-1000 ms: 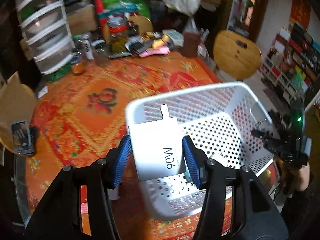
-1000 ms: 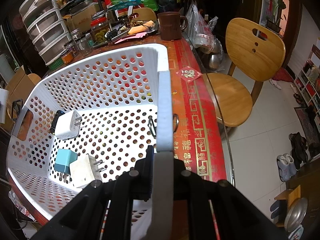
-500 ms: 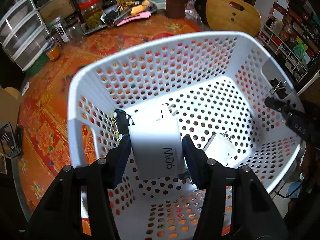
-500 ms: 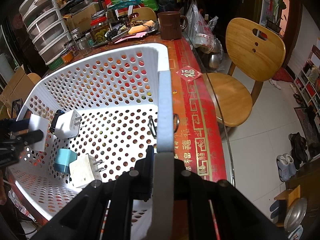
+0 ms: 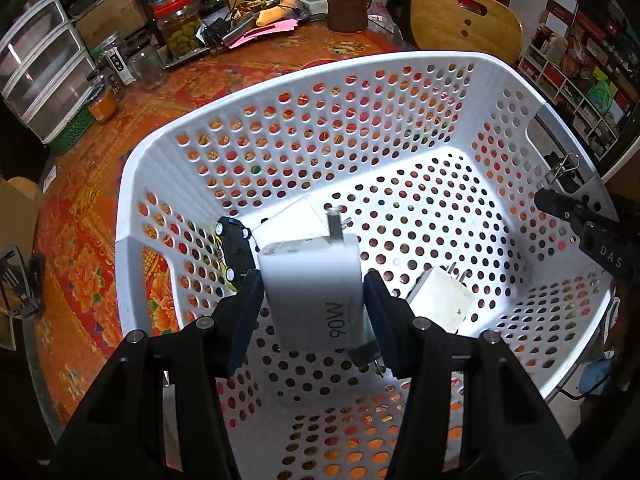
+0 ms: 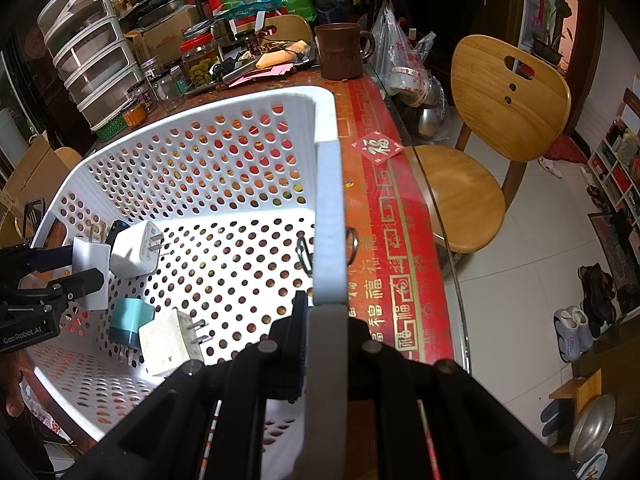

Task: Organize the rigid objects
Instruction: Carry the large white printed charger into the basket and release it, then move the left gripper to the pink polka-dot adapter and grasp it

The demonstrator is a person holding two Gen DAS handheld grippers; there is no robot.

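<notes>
**White 90W charger held low inside the basket**

The left gripper (image 5: 314, 300) is clamped on a white 90W charger (image 5: 316, 284), its blue pads pressed against the charger's two sides and its prongs pointing away from the camera. The charger hangs inside the white perforated basket (image 5: 280, 92), near the basket's left wall and close above the floor.

Three other plugs lie on the basket floor. A white adapter (image 6: 136, 250) sits just beyond the held charger, touching a small black toy car (image 5: 234, 248) that leans on the left wall. A teal adapter (image 6: 128, 322) and an off-white adapter (image 6: 168, 340) lie side by side nearer the right gripper's camera, touching each other.

The right gripper (image 6: 326, 320) is closed tight on the basket's right rim, beside a black binder clip (image 6: 304, 254) fastened to that same wall. The basket rests on a table with a red and orange floral cloth (image 5: 104, 184); a brown mug (image 6: 342, 56) and glass jars (image 6: 200, 62) stand at the far side.
</notes>
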